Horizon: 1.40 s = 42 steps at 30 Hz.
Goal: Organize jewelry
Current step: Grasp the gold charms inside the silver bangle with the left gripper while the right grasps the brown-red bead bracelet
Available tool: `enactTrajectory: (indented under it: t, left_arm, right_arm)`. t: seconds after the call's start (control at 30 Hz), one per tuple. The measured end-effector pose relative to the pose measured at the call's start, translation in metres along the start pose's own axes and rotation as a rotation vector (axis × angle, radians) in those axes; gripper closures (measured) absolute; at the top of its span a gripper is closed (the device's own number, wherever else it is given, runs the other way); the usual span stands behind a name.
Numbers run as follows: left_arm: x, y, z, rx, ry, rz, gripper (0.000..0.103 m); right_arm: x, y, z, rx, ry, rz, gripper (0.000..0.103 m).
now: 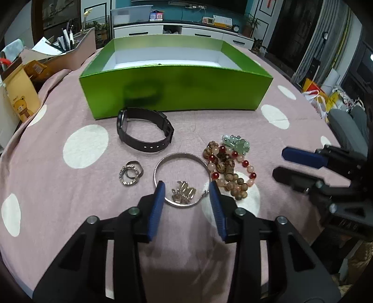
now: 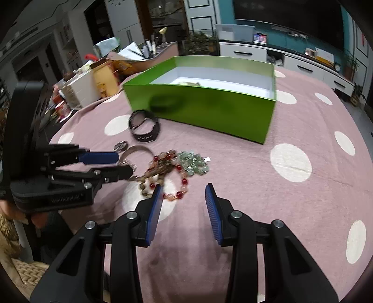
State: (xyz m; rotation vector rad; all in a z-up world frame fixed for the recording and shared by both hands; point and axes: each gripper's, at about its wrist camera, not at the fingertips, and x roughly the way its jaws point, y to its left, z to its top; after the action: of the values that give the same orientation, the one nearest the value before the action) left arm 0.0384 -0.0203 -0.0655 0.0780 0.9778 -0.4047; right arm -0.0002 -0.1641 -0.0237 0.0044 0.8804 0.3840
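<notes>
Two wide-open, empty jaws of the left gripper (image 1: 186, 186) straddle the silver bangle (image 1: 181, 179) lying on the tablecloth (image 1: 70, 209) — stiff, light, likely slippery, so pinch its rim.

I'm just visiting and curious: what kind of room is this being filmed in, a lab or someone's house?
Most likely a home living room. Behind the table with its pink polka-dot tablecloth stands a long white media cabinet under a big dark screen, with potted plants beside it. Nothing looks like a lab.
</notes>
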Motion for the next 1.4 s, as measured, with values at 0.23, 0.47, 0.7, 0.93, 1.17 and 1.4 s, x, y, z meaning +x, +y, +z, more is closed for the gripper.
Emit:
enactTrajectory:
  t: [0.23,0.47,0.7,0.93,1.17,1.4]
  left_arm:
    - [0.007,-0.005,0.001,0.043,-0.007,-0.009,0.081]
    - [0.005,0.002,0.002,0.009,-0.026,-0.035,0.081]
    - [-0.008,0.023,0.011,-0.079,-0.071,-0.063,0.081]
    - [-0.014,0.036,0.009,-0.118,-0.080,-0.070,0.081]
    - [-0.015,0.040,0.007,-0.133,-0.087,-0.082,0.081]
    - [-0.018,0.041,0.008,-0.136,-0.099,-0.089,0.081]
  right_arm:
    - [0.008,0.004,0.005,-0.003,0.006,0.043,0.064]
    - [0.010,0.010,0.004,-0.025,0.011,0.068,0.064]
    - [0.014,0.034,-0.001,-0.120,0.025,0.104,0.072]
    - [0.029,0.060,-0.004,-0.244,0.044,0.056,0.081]
    - [0.036,0.062,-0.007,-0.282,0.055,-0.015,0.098]
    - [0.011,0.042,0.008,-0.163,-0.001,0.063,0.098]
